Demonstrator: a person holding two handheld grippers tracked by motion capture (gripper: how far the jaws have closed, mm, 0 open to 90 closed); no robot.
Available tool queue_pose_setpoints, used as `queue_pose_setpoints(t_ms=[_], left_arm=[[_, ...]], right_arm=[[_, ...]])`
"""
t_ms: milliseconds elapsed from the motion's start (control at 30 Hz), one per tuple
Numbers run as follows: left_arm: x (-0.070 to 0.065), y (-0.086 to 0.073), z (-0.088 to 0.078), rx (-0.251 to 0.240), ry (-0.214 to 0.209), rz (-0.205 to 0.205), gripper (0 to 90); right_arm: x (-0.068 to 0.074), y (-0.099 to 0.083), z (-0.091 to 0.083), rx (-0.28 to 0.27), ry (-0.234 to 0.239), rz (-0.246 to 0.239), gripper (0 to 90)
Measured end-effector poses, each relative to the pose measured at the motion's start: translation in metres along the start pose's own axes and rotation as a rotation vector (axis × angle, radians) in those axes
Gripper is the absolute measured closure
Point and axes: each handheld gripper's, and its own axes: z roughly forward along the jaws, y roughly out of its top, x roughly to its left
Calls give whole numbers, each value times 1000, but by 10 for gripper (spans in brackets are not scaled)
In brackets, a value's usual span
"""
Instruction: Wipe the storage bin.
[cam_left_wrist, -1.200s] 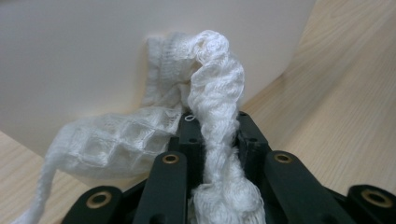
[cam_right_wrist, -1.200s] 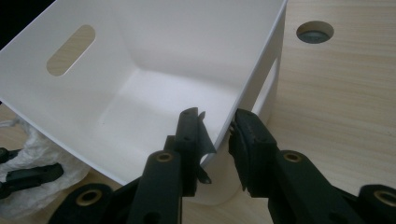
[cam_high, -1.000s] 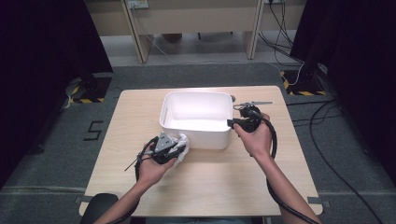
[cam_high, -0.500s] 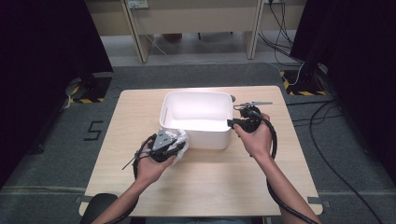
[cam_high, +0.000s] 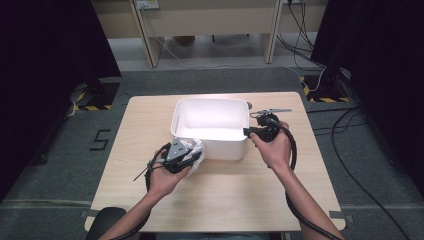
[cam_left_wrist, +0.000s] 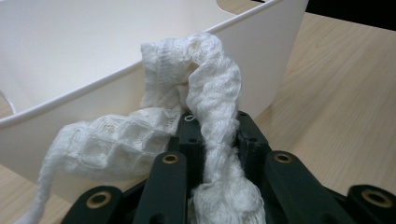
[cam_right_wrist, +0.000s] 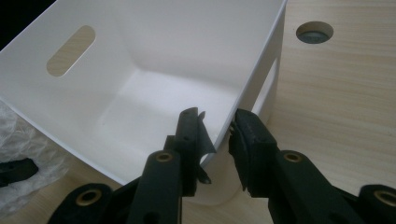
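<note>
A white plastic tub (cam_high: 210, 101) stands at the middle of the wooden table. My left gripper (cam_high: 189, 152) is at its near left corner, shut on a bunched white waffle-knit cloth (cam_high: 197, 149). In the left gripper view the cloth (cam_left_wrist: 210, 93) rises from between the jaws of my left gripper (cam_left_wrist: 217, 123) and drapes against the tub's rim (cam_left_wrist: 93, 88). My right gripper (cam_right_wrist: 217, 126) straddles the tub's right end wall (cam_right_wrist: 254, 70), one jaw inside and one outside, pressed on the rim. In the high view, my right gripper (cam_high: 248, 132) is at the tub's right side.
The tub is empty inside, with slot handles in its end walls (cam_right_wrist: 70, 50). A round cable hole (cam_right_wrist: 314, 31) lies in the tabletop beyond the tub. Bare table (cam_high: 240, 195) stretches toward the near edge. Cables run over the floor at the right.
My left gripper has edged slightly toward the tub's near corner with the cloth. The right gripper and the tub have stayed put.
</note>
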Motion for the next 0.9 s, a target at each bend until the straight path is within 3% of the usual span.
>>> queue_pose_setpoints(t_ms=[900], left_arm=[[-4, -10, 9, 10, 10, 24, 760]], right_arm=[[0, 0, 0, -1, 0, -3, 723]])
